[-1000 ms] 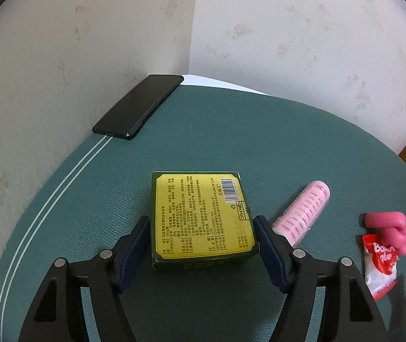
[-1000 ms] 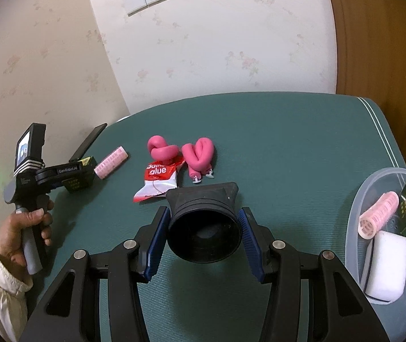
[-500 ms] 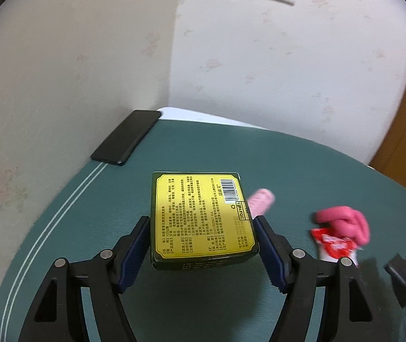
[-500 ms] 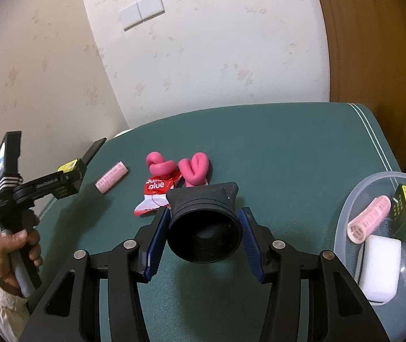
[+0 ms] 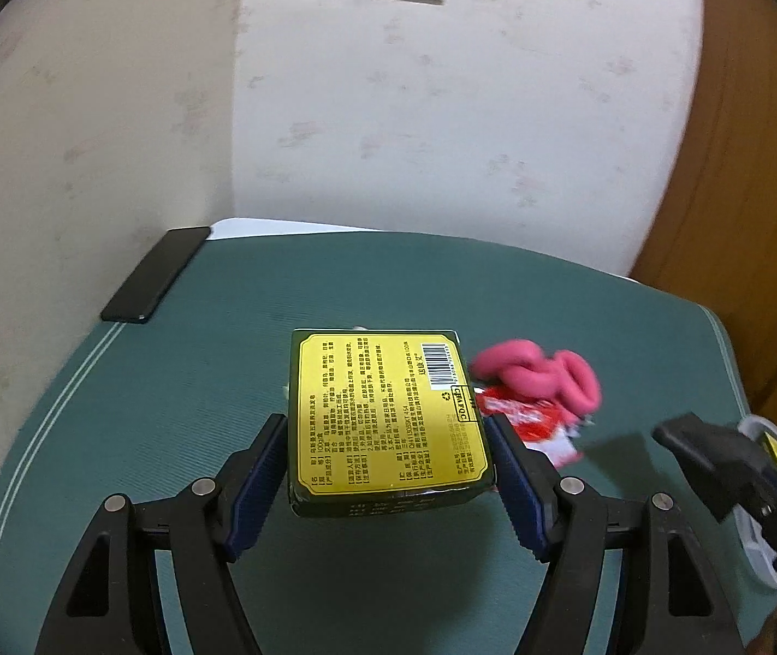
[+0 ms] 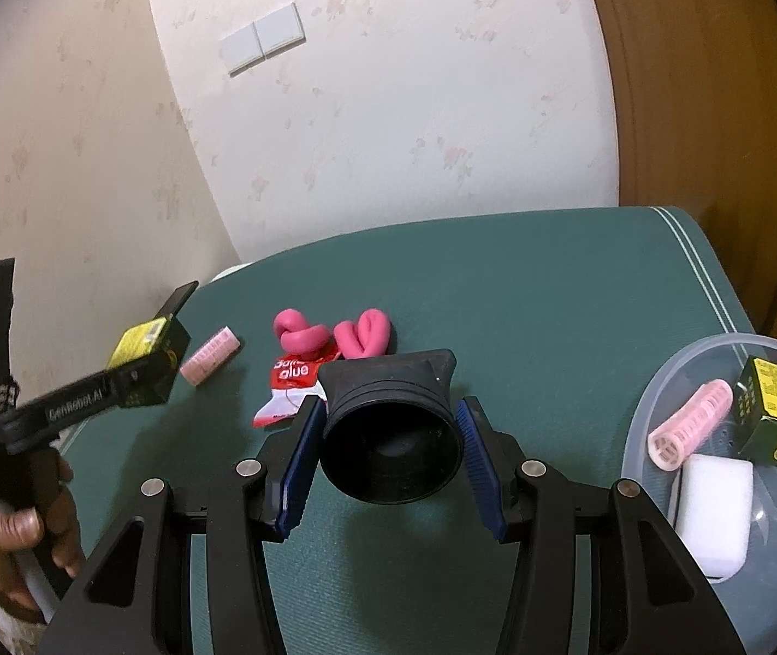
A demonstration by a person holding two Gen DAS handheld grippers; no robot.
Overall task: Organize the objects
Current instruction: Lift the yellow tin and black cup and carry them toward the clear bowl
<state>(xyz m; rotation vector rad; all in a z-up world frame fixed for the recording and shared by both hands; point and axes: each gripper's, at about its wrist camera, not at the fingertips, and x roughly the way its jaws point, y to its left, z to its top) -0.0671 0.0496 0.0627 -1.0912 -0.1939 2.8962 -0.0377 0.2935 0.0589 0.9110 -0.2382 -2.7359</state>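
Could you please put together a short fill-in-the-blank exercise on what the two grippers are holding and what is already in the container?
1. The left gripper is shut on a yellow and ____ box.
2. The right gripper is shut on a black ____ cup.
3. The clear bowl holds a white block, a box and a ____ hair roller.
4. The red glue packet lies next to the pink ____ curlers.

Missing words: green; rubber; pink; foam
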